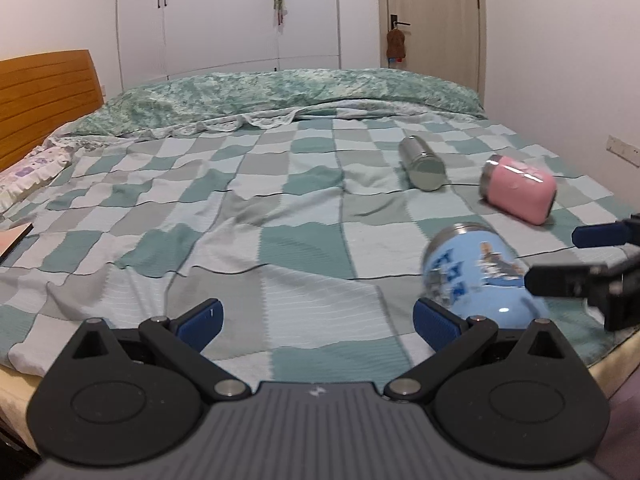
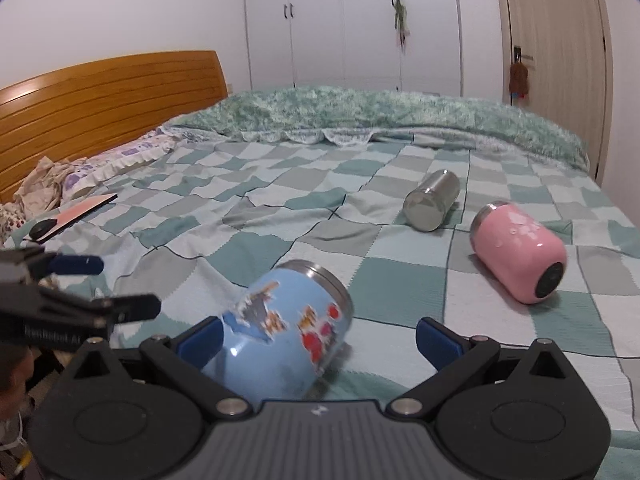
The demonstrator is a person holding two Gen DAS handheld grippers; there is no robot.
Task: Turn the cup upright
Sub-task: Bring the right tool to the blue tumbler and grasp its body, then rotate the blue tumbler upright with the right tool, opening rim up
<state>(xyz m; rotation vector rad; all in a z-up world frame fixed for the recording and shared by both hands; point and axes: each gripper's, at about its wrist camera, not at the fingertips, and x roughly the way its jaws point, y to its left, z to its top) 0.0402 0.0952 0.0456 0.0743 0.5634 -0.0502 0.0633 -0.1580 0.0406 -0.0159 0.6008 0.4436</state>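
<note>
A light blue cup (image 2: pixel 284 324) with cartoon stickers lies on its side on the checked bedspread, steel rim pointing away; it also shows in the left wrist view (image 1: pixel 476 276). My right gripper (image 2: pixel 320 338) is open, the cup lying between its fingers close to the left pad. My left gripper (image 1: pixel 318 320) is open and empty, the blue cup just beyond its right fingertip. A pink cup (image 2: pixel 520 252) and a steel cup (image 2: pixel 432 200) lie on their sides farther back. The right gripper (image 1: pixel 560 258) shows in the left view, the left gripper (image 2: pixel 116 286) in the right view.
A green quilt (image 1: pixel 280 96) is bunched along the bed's far side. A wooden headboard (image 2: pixel 108 96), pillows (image 2: pixel 120 160) and a flat pink-covered item (image 2: pixel 76 212) are at the left. A wardrobe (image 1: pixel 224 16) and a door (image 1: pixel 432 20) stand behind. The bed's edge is near me.
</note>
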